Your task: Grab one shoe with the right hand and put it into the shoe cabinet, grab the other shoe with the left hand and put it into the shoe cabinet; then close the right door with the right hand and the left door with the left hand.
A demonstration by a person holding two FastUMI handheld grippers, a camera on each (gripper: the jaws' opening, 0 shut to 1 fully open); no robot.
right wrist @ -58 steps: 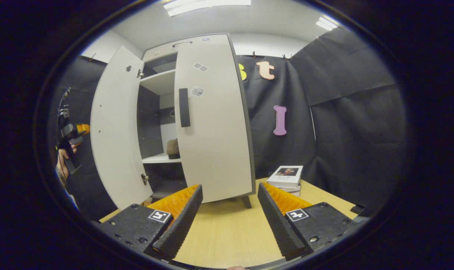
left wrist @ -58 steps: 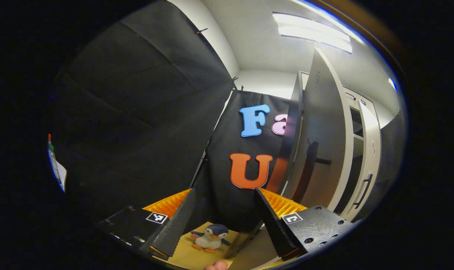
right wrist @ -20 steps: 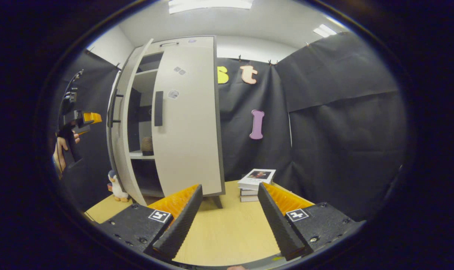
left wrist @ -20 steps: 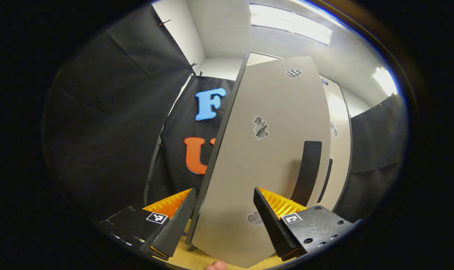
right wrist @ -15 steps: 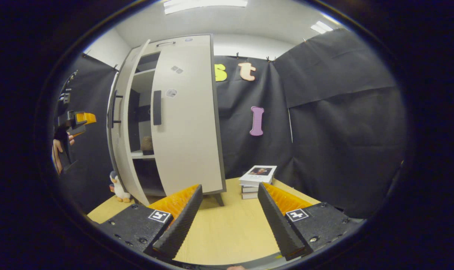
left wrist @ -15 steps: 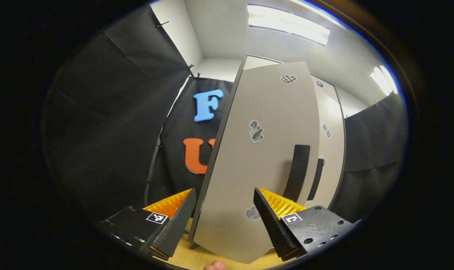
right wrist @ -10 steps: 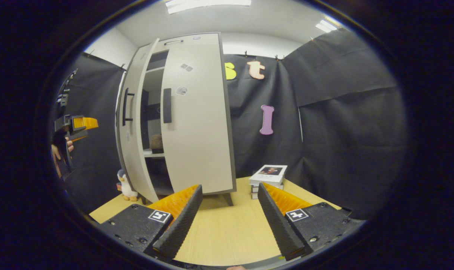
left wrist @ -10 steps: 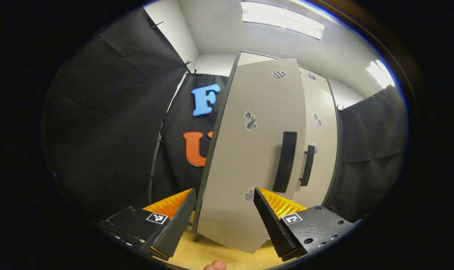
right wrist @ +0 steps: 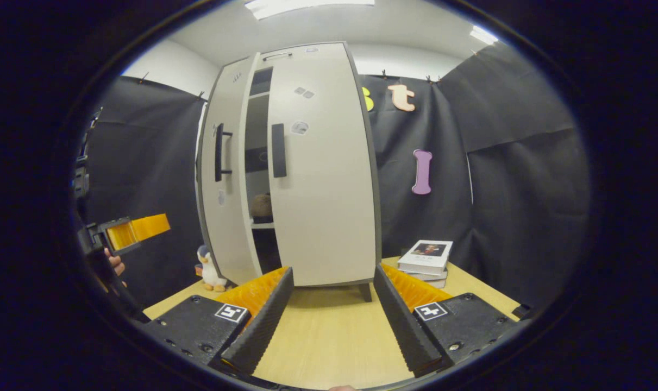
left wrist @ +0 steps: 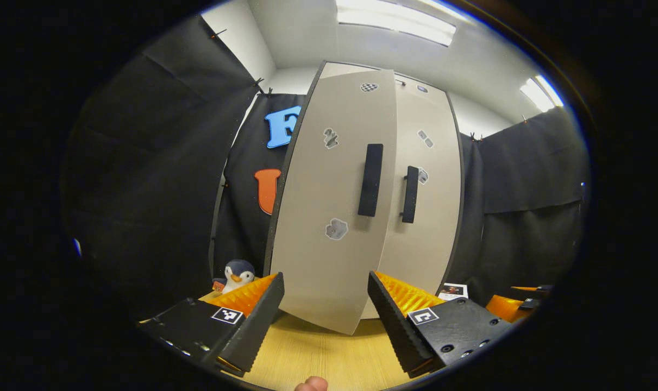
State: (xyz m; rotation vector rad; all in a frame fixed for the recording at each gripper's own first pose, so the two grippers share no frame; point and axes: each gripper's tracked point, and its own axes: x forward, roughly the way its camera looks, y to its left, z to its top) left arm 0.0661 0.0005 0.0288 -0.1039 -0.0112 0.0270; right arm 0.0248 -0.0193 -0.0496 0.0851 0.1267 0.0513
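One shoe (right wrist: pixel 262 207) peeks through the door gap (the other lies hidden); distant tongs (left wrist: pixel 516 297) are edge-cropped.

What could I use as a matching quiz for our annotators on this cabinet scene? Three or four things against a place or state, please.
Things:
1. left door
2. right door
3. toy penguin
4. stack of books

Place or state:
A. on the table, to the right of the cabinet
B. standing by the cabinet's left corner
C. nearly closed, a gap still beside it
D. closed against the cabinet front

Pairs: 1-C, 2-D, 3-B, 4-A

Sides are as the right gripper view shows them.
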